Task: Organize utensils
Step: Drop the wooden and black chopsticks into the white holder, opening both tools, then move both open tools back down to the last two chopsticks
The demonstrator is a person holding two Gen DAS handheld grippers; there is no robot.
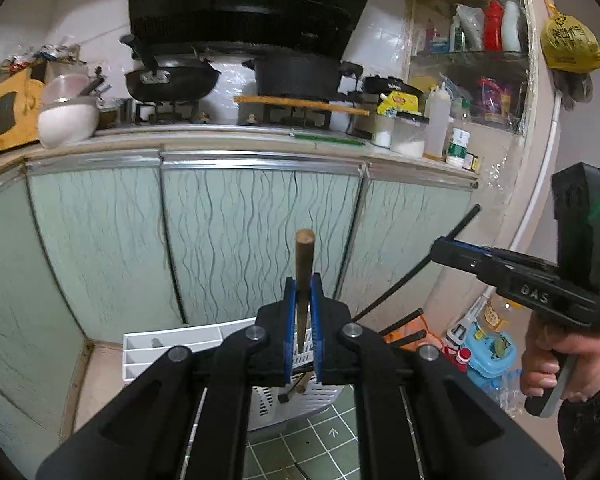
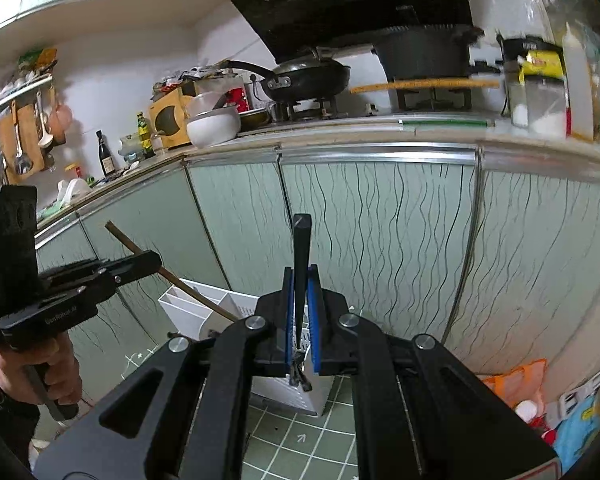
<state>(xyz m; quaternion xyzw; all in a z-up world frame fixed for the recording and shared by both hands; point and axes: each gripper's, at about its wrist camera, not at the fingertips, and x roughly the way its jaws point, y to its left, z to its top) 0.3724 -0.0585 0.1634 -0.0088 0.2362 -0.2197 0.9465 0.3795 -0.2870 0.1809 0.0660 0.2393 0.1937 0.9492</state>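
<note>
In the left wrist view my left gripper point(image 1: 303, 280) is shut on a brown wooden chopstick point(image 1: 305, 248) that stands upright between the blue pads. Below it a white slotted utensil holder point(image 1: 172, 344) sits on the floor. At the right of that view my right gripper point(image 1: 440, 248) is shut on black chopsticks point(image 1: 396, 288). In the right wrist view my right gripper point(image 2: 301, 270) clamps the black chopsticks point(image 2: 302, 236) upright above the white holder point(image 2: 180, 304). The left gripper point(image 2: 150, 258) is at the left, with the brown chopstick point(image 2: 120, 236) slanting through it.
Pale green cabinet doors point(image 1: 240, 232) stand close ahead under a counter carrying a wok point(image 1: 172, 80), a pot point(image 1: 296, 76) and a white bowl point(image 1: 68, 120). The floor has green tiles point(image 1: 320, 440). Bottles and bags point(image 1: 484, 348) crowd the floor corner at the right.
</note>
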